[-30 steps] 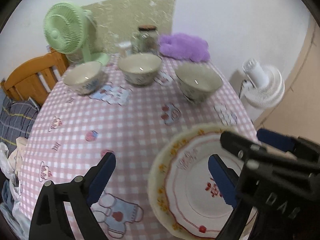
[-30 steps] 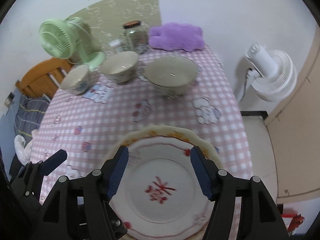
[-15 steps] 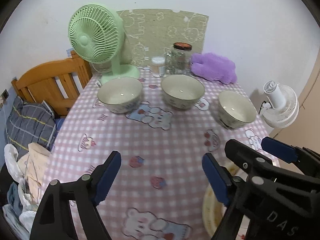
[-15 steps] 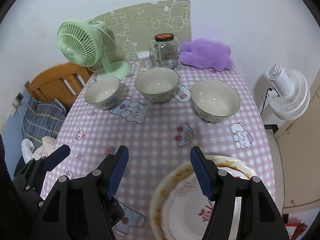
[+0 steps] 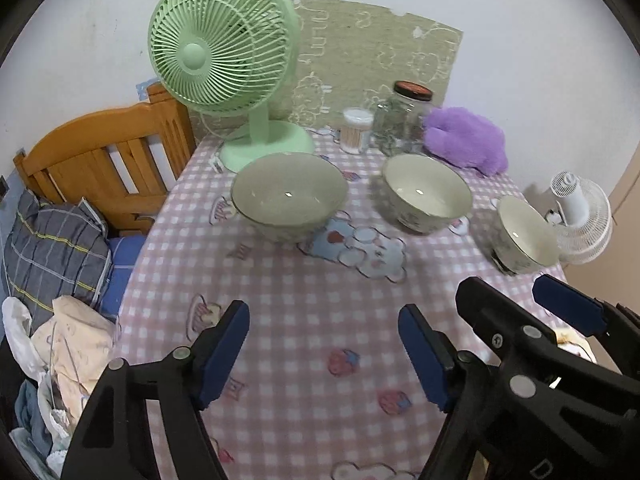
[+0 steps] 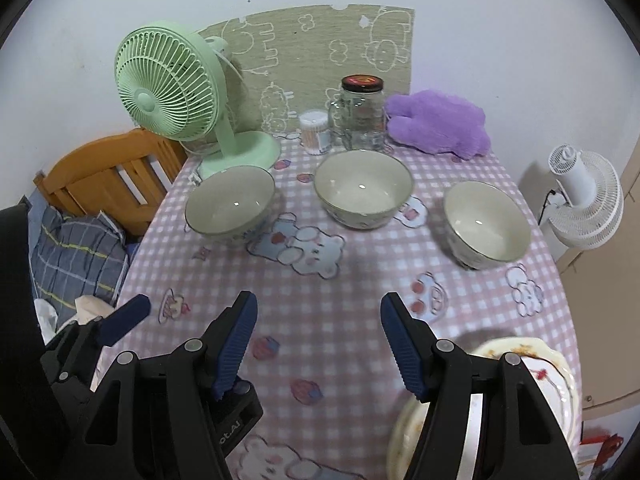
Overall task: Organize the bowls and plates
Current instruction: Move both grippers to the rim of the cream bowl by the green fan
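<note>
Both grippers' fingers spread wide, holding nothing: left gripper (image 5: 324, 348), right gripper (image 6: 318, 340). Three bowls (image 6: 363, 188) line the checked tablecloth (image 6: 340, 292) ahead; plates (image 6: 560, 384) sit near right. Green fan (image 6: 168, 88), jar (image 6: 362, 114), purple plush (image 6: 438, 124) stand behind.

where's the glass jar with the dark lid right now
In the right wrist view, the glass jar with the dark lid stands at the table's far edge, between the cotton swab container and purple plush.
</note>
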Available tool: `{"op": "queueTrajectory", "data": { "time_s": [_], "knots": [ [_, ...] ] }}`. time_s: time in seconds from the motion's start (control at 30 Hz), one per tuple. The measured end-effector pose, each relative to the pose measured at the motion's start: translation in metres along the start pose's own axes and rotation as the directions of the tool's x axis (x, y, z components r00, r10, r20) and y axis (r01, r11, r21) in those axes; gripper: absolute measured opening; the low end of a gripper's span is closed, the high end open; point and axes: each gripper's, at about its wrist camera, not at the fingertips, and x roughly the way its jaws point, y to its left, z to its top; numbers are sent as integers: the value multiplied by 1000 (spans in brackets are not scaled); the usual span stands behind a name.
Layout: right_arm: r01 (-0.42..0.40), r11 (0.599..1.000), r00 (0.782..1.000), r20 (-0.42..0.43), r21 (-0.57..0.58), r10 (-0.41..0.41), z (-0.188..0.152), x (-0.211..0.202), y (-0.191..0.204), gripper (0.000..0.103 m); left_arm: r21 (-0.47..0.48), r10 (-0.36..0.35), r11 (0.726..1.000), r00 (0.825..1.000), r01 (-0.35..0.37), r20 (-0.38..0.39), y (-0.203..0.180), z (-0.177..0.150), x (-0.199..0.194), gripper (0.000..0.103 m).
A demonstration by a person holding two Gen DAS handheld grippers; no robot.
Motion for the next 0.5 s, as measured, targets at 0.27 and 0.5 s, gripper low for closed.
{"op": "queueTrajectory", "data": {
  "time_s": [0.27, 0.5],
  "knots": [
    [-23, 1000, 1000, 12, 5, 23, 29, 46, 22, 68, -18, 84, 996, 996, -84, 23, 28, 29, 36, 71],
    [-43, 998, 999, 24, 42, 42, 62, 86, 38, 68, -53, 107, 993, 994, -105, 27, 51, 61, 66, 66]
  ]
}}
